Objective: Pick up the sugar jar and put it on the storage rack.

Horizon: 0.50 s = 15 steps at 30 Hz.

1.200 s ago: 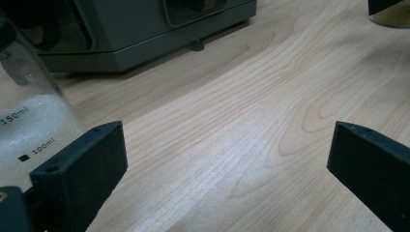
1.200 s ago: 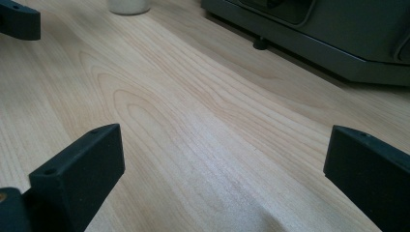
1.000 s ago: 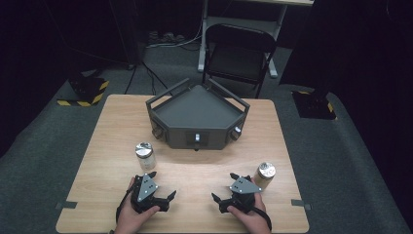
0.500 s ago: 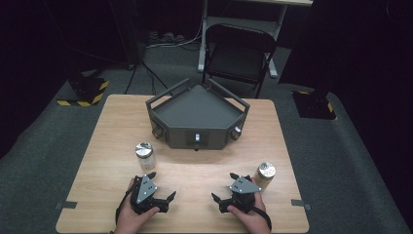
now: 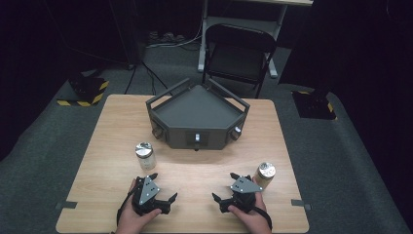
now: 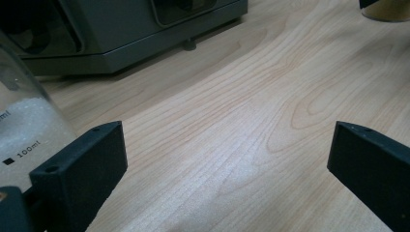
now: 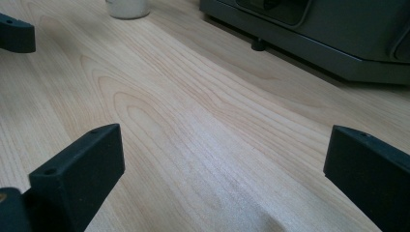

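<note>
On worktop (image 5: 204, 170): L gripper (image 5: 160, 187) fingers wide, empty, jar (image 5: 144, 155) upright just ahead-left; R gripper (image 5: 225, 187) same, tin (image 5: 265, 174) beside.

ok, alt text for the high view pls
Two hand-held grippers, left gripper and right gripper, rest open near the front edge of a wooden table, each close to a metal-lidded jar: left jar, right jar. A dark grey angular device sits at the table's middle, a folding chair behind.
</note>
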Each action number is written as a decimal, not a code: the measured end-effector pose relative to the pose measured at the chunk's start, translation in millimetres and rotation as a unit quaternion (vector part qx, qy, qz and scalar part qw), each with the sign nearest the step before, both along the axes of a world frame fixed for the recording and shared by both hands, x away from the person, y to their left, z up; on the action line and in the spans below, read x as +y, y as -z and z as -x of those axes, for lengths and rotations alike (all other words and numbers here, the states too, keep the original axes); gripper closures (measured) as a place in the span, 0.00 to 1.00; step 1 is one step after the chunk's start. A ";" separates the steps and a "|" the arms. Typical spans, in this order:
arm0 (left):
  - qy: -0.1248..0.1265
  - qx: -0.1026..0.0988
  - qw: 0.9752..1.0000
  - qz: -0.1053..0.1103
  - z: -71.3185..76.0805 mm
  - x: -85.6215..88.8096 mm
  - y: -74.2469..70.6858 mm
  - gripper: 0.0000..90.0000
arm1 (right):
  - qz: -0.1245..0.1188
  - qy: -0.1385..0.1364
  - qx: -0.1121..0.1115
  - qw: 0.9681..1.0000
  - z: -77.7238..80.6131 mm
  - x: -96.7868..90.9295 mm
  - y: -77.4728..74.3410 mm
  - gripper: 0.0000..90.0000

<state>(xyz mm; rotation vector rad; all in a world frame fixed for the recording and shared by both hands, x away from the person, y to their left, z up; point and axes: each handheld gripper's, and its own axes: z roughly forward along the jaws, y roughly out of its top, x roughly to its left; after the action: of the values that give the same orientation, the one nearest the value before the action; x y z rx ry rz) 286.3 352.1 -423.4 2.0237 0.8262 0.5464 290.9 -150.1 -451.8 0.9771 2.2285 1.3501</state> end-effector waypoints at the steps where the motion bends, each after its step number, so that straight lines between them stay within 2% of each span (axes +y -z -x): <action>1: -0.001 0.001 1.000 0.002 0.0 0.3 0.2 0.01 | 0.000 0.001 0.000 1.000 0.4 0.0 0.0 0.01; 15: 0.000 0.002 1.000 0.010 0.1 2.8 1.0 0.01 | 0.002 0.003 0.004 1.000 -0.1 0.7 -0.9 0.01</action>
<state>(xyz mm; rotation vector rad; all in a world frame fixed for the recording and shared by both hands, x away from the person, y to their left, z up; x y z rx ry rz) 286.2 354.9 -424.4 2.0061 0.8312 0.5324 291.0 -149.5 -450.9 0.9884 2.2309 1.3421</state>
